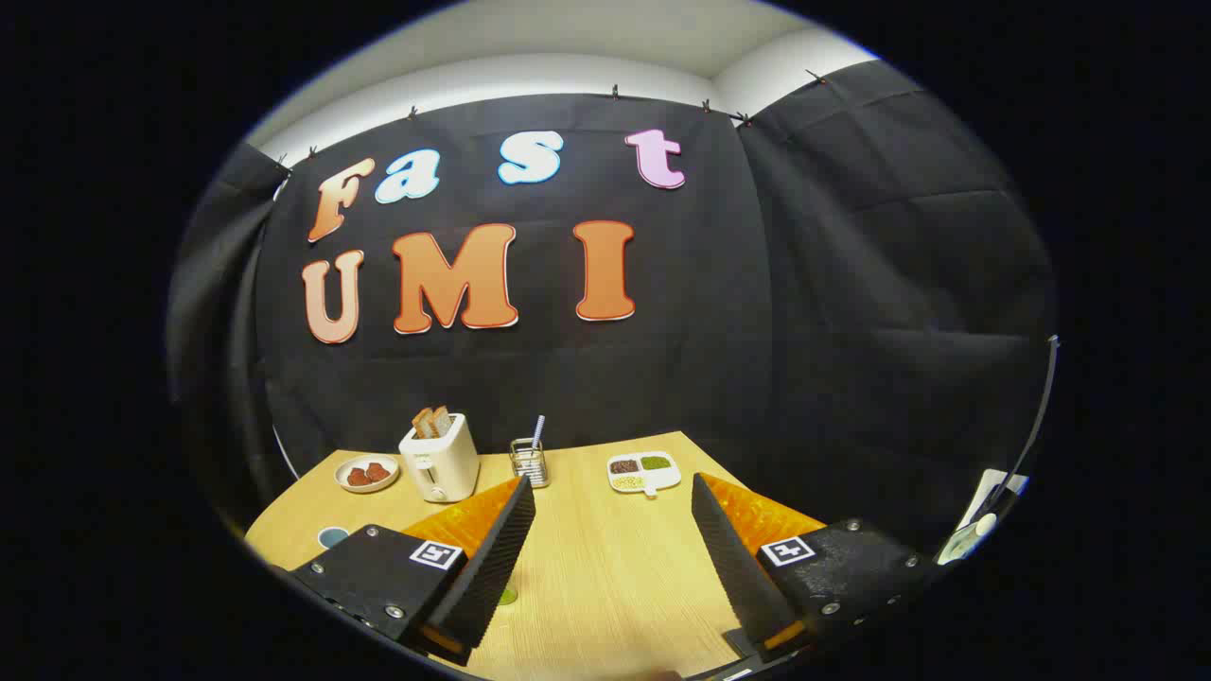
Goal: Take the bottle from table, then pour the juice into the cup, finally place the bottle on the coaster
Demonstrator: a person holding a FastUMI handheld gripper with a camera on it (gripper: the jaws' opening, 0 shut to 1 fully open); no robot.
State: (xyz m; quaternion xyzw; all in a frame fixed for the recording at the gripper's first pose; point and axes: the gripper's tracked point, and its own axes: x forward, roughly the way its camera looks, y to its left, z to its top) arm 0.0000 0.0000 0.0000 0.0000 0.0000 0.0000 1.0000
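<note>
Fingers of the gripper (605, 539) stand wide apart with only bare wooden table (605, 586) between them; nothing is held. The toaster (438, 457), cream-coloured with two slices of toast sticking up, serves as the landmark at the far side of the table. Just left of the toaster sits a small plate (367, 473) with reddish-brown pieces on it. Right of the toaster stands a clear holder with a straw (530, 460), and further right of that a white divided dish (643, 472) with three fillings.

Nearer than the toaster and to its left, a small round bluish disc (332, 537) peeks out beside the left finger's housing; it may be the coaster, though too little shows to be sure. A small green patch (508, 596) lies on the table by the left finger's inner face; what it belongs to I cannot tell. The bottle and the cup cannot be placed from this view.

The step in hand looks like the search and approach for the bottle. To do it well, tilt the gripper downward, keep the jaws wide, centre the bottle's body between the pads, then close squarely.
</note>
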